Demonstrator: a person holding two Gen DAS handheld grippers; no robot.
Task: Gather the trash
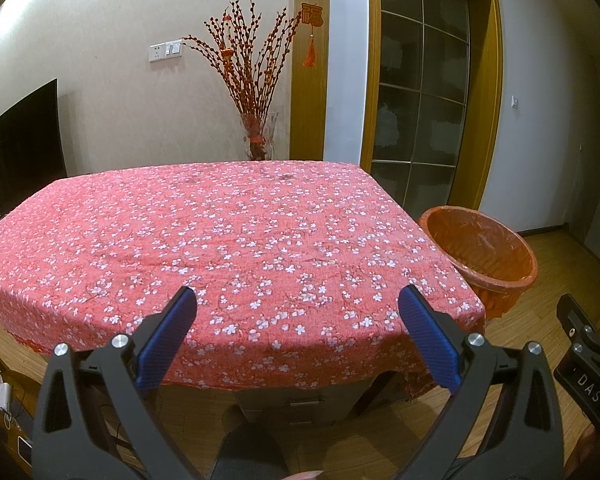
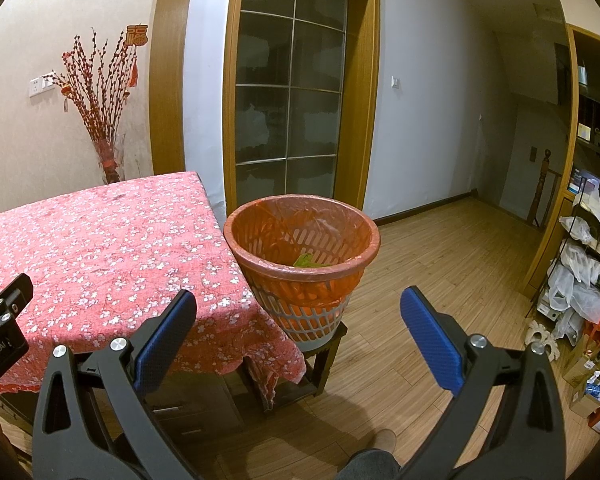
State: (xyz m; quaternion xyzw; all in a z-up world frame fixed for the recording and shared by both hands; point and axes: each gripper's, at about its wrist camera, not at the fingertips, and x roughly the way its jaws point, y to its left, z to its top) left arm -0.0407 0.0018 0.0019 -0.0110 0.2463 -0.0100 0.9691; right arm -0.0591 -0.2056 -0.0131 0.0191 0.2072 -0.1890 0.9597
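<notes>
A trash basket [image 2: 302,264] with an orange liner stands on a small dark stool right of the table; a green scrap [image 2: 306,261] lies inside it. The basket also shows in the left wrist view [image 1: 480,256]. The table with a red floral cloth [image 1: 228,248] shows no loose trash on it. My left gripper [image 1: 298,296] is open and empty above the table's near edge. My right gripper [image 2: 298,300] is open and empty, just in front of the basket, above the floor.
A vase of red branches [image 1: 256,136] stands behind the table. A glass door [image 2: 290,96] is behind the basket. Shelves with bags and boxes [image 2: 584,280] line the right wall. The wooden floor [image 2: 440,280] lies right of the basket.
</notes>
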